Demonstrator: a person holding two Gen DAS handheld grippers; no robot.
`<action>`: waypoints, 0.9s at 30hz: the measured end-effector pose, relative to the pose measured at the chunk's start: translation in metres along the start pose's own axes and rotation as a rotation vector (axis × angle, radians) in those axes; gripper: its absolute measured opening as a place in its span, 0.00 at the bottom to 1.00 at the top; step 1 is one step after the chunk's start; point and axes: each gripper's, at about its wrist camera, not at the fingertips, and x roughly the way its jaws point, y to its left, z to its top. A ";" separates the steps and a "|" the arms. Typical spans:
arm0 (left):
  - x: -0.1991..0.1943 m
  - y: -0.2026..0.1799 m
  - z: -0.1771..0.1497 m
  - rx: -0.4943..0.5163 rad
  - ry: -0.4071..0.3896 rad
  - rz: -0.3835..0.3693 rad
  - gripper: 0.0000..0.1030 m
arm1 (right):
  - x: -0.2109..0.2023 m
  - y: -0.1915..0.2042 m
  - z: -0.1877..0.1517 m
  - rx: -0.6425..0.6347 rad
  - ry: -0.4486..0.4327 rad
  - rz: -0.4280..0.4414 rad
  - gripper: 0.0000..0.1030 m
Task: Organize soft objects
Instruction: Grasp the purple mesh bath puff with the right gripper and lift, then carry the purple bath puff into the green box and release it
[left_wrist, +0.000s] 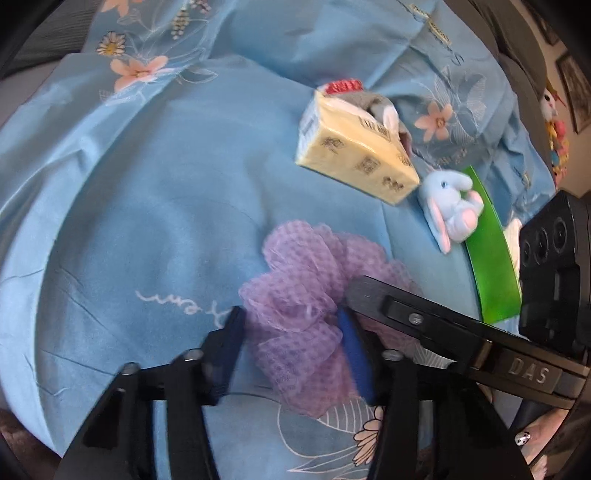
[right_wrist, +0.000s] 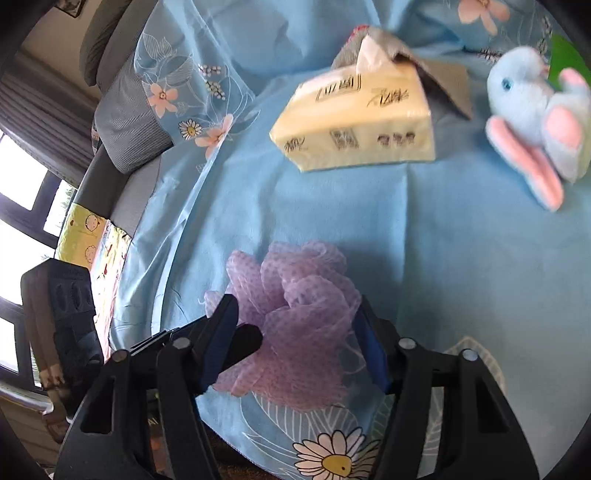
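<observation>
A purple mesh bath sponge (left_wrist: 299, 291) lies on the blue floral sheet (left_wrist: 147, 206). My left gripper (left_wrist: 291, 332) is open, its jaws on either side of the sponge. My right gripper (right_wrist: 295, 321) is open too and straddles the same sponge (right_wrist: 295, 310) from the other side; one of its fingers (left_wrist: 406, 314) crosses the left wrist view. A yellow tissue pack (right_wrist: 354, 122) lies beyond the sponge, also in the left wrist view (left_wrist: 354, 147). A blue and pink plush bunny (right_wrist: 539, 118) lies to its right, seen too in the left wrist view (left_wrist: 450, 206).
A grey cloth (right_wrist: 443, 77) with a red patch lies behind the tissue pack. A green card (left_wrist: 491, 251) sits by the bunny. A grey pillow (right_wrist: 125, 122) and a cartoon-print blanket (right_wrist: 88, 240) lie at the bed's left edge, near a window.
</observation>
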 end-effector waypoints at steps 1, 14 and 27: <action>0.002 -0.003 -0.001 0.016 0.001 -0.004 0.39 | 0.003 0.000 -0.001 0.005 0.011 0.016 0.36; -0.030 -0.099 0.030 0.207 -0.245 -0.120 0.33 | -0.097 -0.014 0.017 0.020 -0.268 0.087 0.17; -0.009 -0.248 0.098 0.353 -0.352 -0.255 0.33 | -0.227 -0.092 0.055 0.146 -0.634 0.044 0.16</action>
